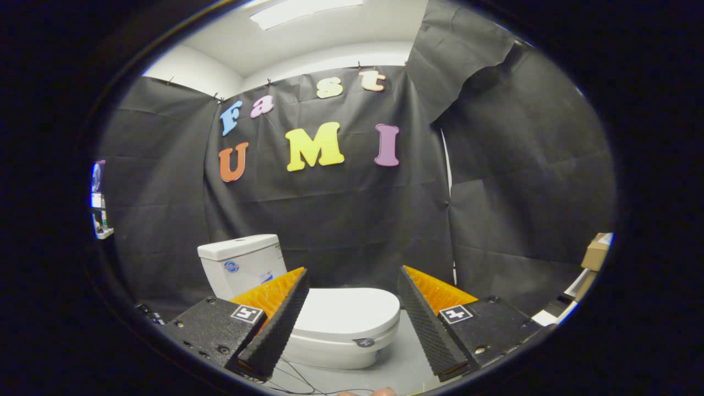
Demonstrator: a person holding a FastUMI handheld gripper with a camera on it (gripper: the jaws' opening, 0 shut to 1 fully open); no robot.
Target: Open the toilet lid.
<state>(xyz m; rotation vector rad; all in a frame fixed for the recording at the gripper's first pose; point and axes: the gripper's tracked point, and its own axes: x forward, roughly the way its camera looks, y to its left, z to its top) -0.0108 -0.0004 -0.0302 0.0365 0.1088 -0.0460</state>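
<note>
My gripper is spread wide with nothing between its fingers, hanging apart from the toilet. The toilet lid lies flat and closed over the bowl, just beyond and between my fingertips, nearer my left finger, which covers its left edge. The white tank stands at the far left behind it, against the black cloth wall. Thin cables trail over the grey floor near me, and cardboard boxes sit far right.

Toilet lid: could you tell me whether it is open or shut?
Shut: the toilet lid lies flat on the bowl, beyond the open hand-held gripper.
</note>
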